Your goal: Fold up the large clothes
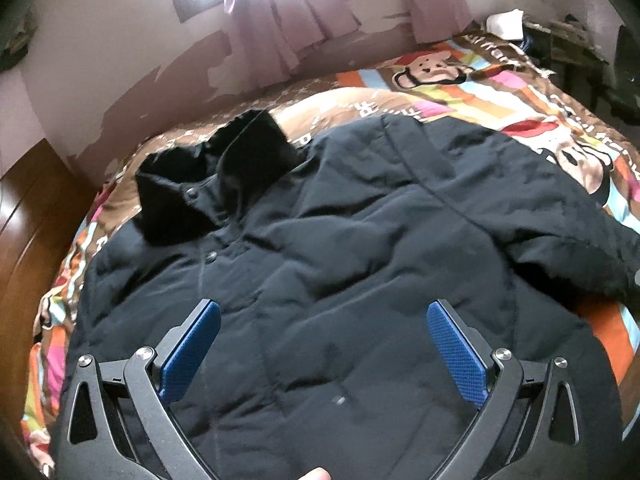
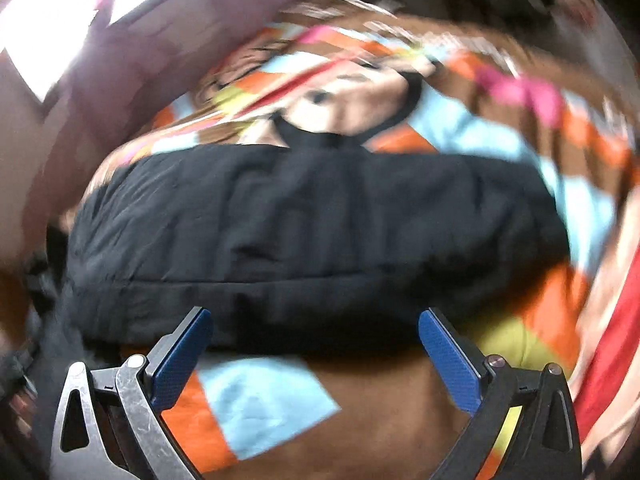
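Both grippers, left (image 1: 323,316) & right (image 2: 315,324), jaws apart, empty: pinch jacket (image 1: 340,240) sleeve (image 2: 312,216), fold inward off bed (image 2: 264,404) edge.

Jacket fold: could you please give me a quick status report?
Both grippers open, left over the jacket, right short of its near edge. Jacket spread on the bedspread, unfolded. Nothing in the way.

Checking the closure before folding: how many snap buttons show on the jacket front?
2. One snap sits just below the fur collar; the other lies lower on the jacket placket. More may be hidden in folds.
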{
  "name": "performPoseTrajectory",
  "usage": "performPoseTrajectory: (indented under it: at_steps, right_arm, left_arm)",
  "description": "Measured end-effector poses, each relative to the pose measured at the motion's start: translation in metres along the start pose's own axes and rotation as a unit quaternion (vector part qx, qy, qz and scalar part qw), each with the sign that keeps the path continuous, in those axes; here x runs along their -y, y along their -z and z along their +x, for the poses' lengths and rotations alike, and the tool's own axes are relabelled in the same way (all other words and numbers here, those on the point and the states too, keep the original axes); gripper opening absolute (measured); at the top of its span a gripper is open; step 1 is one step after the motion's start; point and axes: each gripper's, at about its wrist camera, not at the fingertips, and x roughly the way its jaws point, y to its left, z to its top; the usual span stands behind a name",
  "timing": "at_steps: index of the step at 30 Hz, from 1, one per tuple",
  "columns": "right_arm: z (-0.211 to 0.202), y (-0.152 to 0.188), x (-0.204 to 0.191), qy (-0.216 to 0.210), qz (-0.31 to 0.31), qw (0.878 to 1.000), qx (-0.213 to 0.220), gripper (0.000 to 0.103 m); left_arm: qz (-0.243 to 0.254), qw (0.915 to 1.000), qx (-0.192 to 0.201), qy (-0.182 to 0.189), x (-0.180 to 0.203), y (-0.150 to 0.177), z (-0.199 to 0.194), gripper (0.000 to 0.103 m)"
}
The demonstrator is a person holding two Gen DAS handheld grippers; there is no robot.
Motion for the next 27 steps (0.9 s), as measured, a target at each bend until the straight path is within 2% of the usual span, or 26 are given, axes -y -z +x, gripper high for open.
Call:
performPoseTrajectory:
  at_steps: [2,5,6,9,11,13,14,16,18,22,25,27]
  right_arm:
    - [0.001,-0.004,0.026,-0.021,0.075,0.997,-0.008,0.103]
    - [0.009,-0.01,0.057,-0.041,0.169,0.985,-0.018,0.103]
    - [0.012,-0.012,0.066,-0.045,0.195,0.98,-0.019,0.1]
    - [0.023,-0.018,0.087,-0.043,0.252,0.966,-0.028,0.069]
    - [0.031,-0.021,0.099,-0.053,0.283,0.957,-0.036,0.053]
    - [0.035,-0.023,0.106,-0.065,0.302,0.95,-0.039,0.03]
    - [0.035,-0.024,0.108,-0.069,0.306,0.949,-0.039,0.025]
    - [0.029,-0.03,0.103,-0.068,0.295,0.953,-0.031,0.011]
    - [0.019,-0.041,0.093,-0.059,0.258,0.964,-0.008,0.008]
    - [-0.021,-0.065,0.055,-0.043,0.175,0.981,0.07,0.007]
    - [-0.059,-0.078,0.012,-0.055,0.106,0.984,0.131,0.007]
    - [-0.086,-0.082,-0.03,-0.072,0.038,0.98,0.181,0.007]
  left_arm:
    - [-0.013,0.9998,-0.001,0.017,0.004,-0.001,0.009,0.102]
    - [-0.043,0.9974,-0.016,0.056,0.008,-0.006,0.027,0.102]
    - [-0.049,0.9964,-0.019,0.066,0.01,-0.008,0.031,0.102]
    - [-0.044,0.9944,-0.039,0.088,0.022,-0.012,0.048,0.102]
    - [-0.029,0.9946,-0.05,0.086,0.031,-0.011,0.055,0.102]
    - [-0.024,0.9946,-0.058,0.083,0.033,-0.008,0.061,0.102]
    - [-0.027,0.9939,-0.061,0.087,0.032,-0.007,0.063,0.102]
    - [-0.037,0.9919,-0.068,0.101,0.026,-0.008,0.067,0.102]
    - [-0.044,0.9901,-0.074,0.11,0.018,-0.011,0.066,0.102]
    - [-0.025,0.9943,-0.064,0.082,-0.007,-0.02,0.037,0.102]
    - [-0.024,0.9974,-0.047,0.05,-0.04,-0.029,-0.002,0.102]
    - [-0.032,0.9982,-0.036,0.035,-0.064,-0.034,-0.027,0.102]
